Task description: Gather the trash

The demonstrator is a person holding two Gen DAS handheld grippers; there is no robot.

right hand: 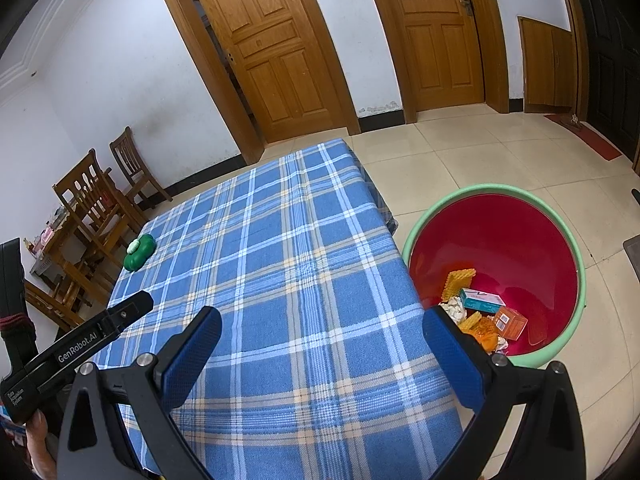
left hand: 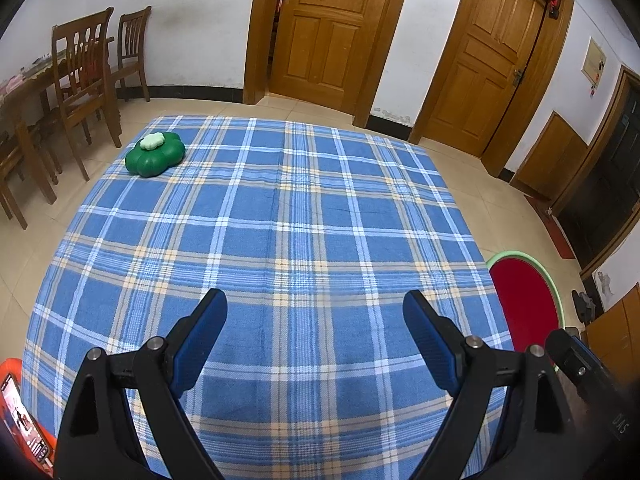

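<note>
The red bin (right hand: pixel 520 240) with its green rim stands on the floor at the right of the right wrist view, just beside the counter (right hand: pixel 280 280), and already holds the trash (right hand: pixel 482 312): small boxes, crumpled paper and yellow-orange wrappers. The plaid-covered counter carries only a green flower-shaped object (left hand: pixel 155 154) at the upper left of the left wrist view, which looks like no litter. Both the left hand-held gripper (left hand: pixel 315 306) and the right hand-held gripper (right hand: pixel 322 322) hang wide and empty, so the collecting seems essentially done
</note>
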